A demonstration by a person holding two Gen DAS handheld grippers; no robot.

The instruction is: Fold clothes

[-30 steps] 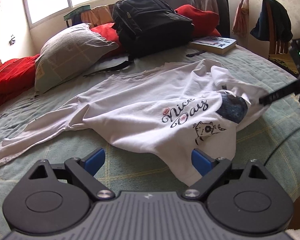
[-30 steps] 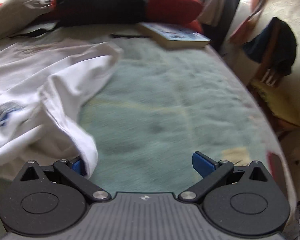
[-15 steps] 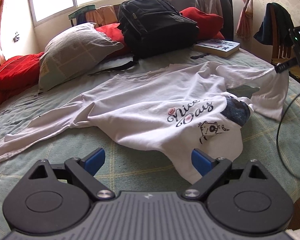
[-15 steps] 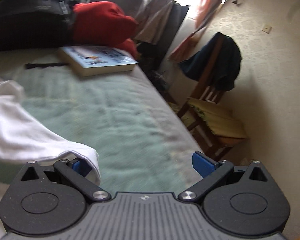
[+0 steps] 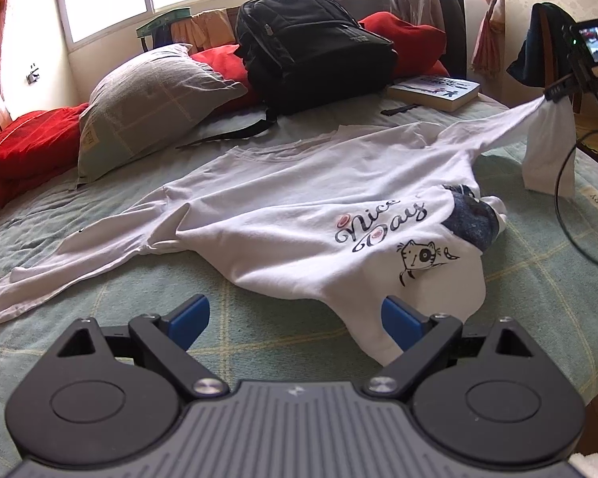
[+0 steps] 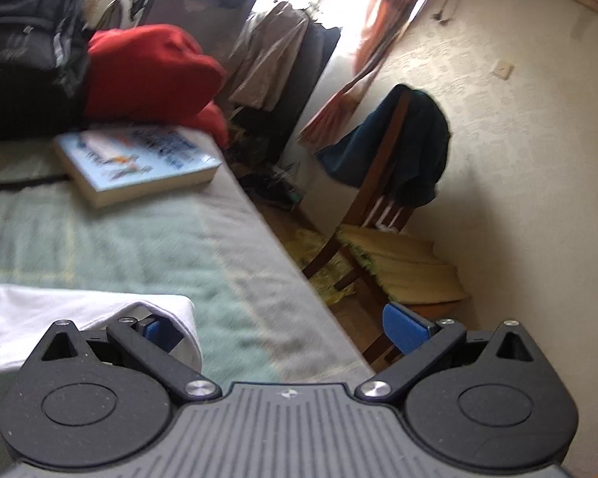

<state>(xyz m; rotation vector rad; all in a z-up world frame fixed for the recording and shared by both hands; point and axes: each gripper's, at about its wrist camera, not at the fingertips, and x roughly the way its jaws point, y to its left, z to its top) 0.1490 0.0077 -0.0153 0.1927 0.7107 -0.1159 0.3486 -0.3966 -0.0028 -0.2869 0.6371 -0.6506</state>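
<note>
Here, white shirt (image 5: 299, 215) on bed (image 5: 259, 326), sleeve (image 5: 546, 143) raised

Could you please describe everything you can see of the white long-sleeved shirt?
The white shirt looks like soft thin cotton, printed "Nice Day" with a cat drawing. It lies crumpled, front up, on the green bed. One sleeve trails flat; the other sleeve is lifted, draped over one finger of the right tongs, cuff hanging.

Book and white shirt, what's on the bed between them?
A small black strip lies on the green blanket between the book and the shirt, clearest in the left wrist view.
</note>
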